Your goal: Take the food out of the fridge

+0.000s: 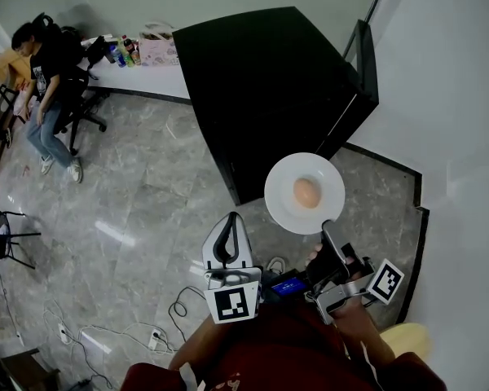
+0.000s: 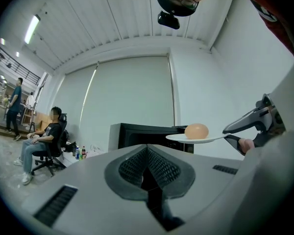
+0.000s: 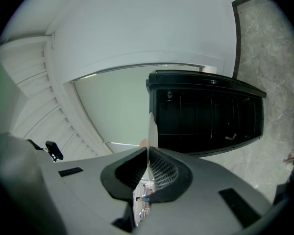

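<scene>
Grey marble floor (image 1: 147, 194), head view: a smooth pale-brown egg (image 1: 306, 192) lies loose on a round white plate (image 1: 281, 206), out in front of the black box-shaped fridge (image 1: 269, 88) | left gripper view: left gripper (image 2: 147, 148) pressed together, empty | right gripper view: right gripper (image 3: 148, 153) pinches only the plate's rim (seen edge-on) | risk: any tilt would likely roll the egg off.

The head view is looking steeply down from above the left gripper (image 1: 226, 222) and right gripper (image 1: 324, 228), taking in the floor (image 1: 147, 194), the fridge (image 1: 269, 88) and the plate (image 1: 281, 194) from some way off. The left gripper view is riding low and facing roughly level across the room, catching the fridge farther off and the plate edge-on at its right. The right gripper view, rolled sideways, is facing the fridge front more closely, the plate's rim just before its lens; all three are sharing fridge and plate.
</scene>
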`<state>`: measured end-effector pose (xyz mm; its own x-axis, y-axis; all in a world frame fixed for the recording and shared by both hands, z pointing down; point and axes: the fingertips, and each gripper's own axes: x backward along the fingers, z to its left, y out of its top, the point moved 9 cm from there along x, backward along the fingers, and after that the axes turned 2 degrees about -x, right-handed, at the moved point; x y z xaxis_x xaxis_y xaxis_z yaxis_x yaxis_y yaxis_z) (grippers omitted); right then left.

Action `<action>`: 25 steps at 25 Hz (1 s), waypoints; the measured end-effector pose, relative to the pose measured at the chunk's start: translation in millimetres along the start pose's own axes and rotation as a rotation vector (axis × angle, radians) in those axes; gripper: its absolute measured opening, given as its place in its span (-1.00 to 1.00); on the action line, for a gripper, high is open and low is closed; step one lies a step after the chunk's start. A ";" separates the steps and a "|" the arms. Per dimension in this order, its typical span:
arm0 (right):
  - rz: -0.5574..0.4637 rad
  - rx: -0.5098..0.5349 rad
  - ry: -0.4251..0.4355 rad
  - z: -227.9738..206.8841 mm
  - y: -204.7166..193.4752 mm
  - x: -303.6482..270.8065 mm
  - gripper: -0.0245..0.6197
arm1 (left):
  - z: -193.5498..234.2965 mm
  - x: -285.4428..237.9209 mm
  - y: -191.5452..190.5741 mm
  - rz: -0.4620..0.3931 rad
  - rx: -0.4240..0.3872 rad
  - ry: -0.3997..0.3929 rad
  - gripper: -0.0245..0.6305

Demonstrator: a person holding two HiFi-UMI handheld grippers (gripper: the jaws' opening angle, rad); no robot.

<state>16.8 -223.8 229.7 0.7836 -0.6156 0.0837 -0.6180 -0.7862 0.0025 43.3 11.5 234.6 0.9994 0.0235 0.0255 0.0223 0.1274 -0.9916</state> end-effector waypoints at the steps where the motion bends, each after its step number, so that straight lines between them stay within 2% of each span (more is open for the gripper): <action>1: 0.000 -0.002 0.004 1.7 -2.4 0.0 -0.83 | 1.0 1.1 1.3 0.000 -0.001 -0.002 -0.89; 13: 0.006 -0.034 0.019 11.5 -16.8 -8.7 -0.83 | 2.9 2.5 17.1 -0.012 -0.033 -0.032 -0.89; 25: 0.008 -0.034 0.019 9.3 -17.5 -20.2 -0.83 | 21.0 1.5 20.3 -0.009 -0.046 0.001 -0.89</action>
<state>12.4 -198.1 218.8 0.7772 -0.6209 0.1026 -0.6266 -0.7785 0.0355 44.8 35.0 217.2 0.9992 0.0220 0.0344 0.0325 0.0822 -0.9961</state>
